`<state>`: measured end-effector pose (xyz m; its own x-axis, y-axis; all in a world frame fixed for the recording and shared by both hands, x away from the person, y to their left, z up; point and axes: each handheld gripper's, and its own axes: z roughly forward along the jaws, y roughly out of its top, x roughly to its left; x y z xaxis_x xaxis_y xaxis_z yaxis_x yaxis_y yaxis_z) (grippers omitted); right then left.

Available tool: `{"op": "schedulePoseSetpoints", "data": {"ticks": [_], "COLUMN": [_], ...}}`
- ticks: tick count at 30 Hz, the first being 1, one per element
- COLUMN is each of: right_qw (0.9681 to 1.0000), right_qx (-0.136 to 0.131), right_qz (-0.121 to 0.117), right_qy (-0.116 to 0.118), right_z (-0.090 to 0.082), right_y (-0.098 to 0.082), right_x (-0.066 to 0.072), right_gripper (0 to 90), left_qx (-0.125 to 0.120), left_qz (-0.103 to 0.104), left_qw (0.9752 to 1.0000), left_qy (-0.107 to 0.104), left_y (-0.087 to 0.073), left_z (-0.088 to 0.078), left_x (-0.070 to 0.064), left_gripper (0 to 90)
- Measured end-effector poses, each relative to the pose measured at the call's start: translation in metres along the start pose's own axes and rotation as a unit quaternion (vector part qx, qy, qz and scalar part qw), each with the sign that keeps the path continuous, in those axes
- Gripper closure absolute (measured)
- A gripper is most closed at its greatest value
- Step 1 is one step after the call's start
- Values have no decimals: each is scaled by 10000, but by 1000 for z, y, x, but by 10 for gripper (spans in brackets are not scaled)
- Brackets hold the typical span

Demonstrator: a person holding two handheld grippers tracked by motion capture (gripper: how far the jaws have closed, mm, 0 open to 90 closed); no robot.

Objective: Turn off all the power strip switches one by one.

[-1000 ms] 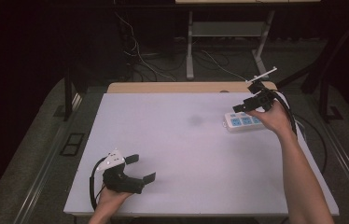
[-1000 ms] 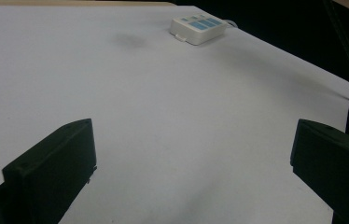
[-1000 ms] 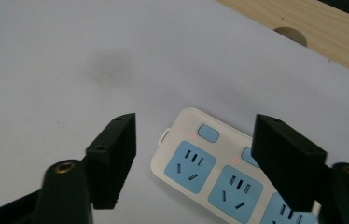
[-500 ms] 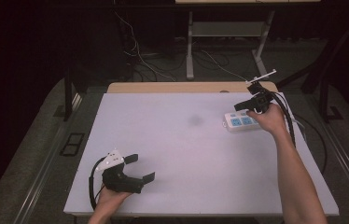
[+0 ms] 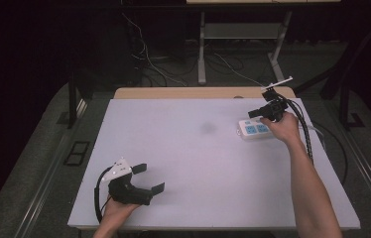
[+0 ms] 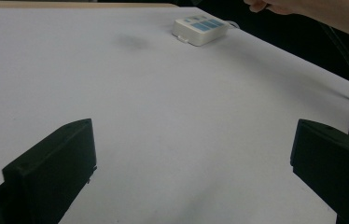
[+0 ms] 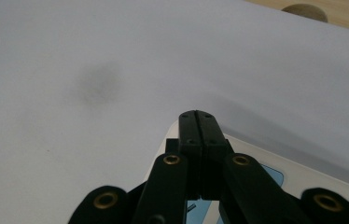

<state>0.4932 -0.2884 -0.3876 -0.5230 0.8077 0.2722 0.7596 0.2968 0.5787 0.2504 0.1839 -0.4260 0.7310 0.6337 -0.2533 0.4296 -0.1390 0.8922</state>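
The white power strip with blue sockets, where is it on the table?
In the high view the white power strip with blue sockets lies near the white table's far right edge, under the right hand-held gripper.

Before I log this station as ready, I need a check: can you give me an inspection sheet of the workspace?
Surface: white table, one dark smudge near the middle.
Job's things: white power strip with blue sockets, at the far right.
Clutter: nothing seen.
Grippers: right gripper shut, nothing between its tips, over the strip; left gripper open, resting at the near edge.
Cables: black cable trails along the right forearm.
Surroundings: dark floor, loose wires, table legs behind.
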Motion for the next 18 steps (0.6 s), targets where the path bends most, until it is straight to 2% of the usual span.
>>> {"op": "schedulePoseSetpoints", "data": {"ticks": [9,18], "right_qw": [9998,9997], "right_qx": [21,-88], "right_qz": [190,237], "right_qy": [-53,-67], "right_z": [14,19], "right_y": [-11,-15], "right_x": [-8,-10], "right_gripper": [900,900], "left_qx": [-5,18], "left_qz": [-8,-3], "left_qw": [10000,10000], "left_qy": [9,6], "left_y": [0,0], "left_z": [0,1], "left_x": [1,1], "left_gripper": [0,0]}}
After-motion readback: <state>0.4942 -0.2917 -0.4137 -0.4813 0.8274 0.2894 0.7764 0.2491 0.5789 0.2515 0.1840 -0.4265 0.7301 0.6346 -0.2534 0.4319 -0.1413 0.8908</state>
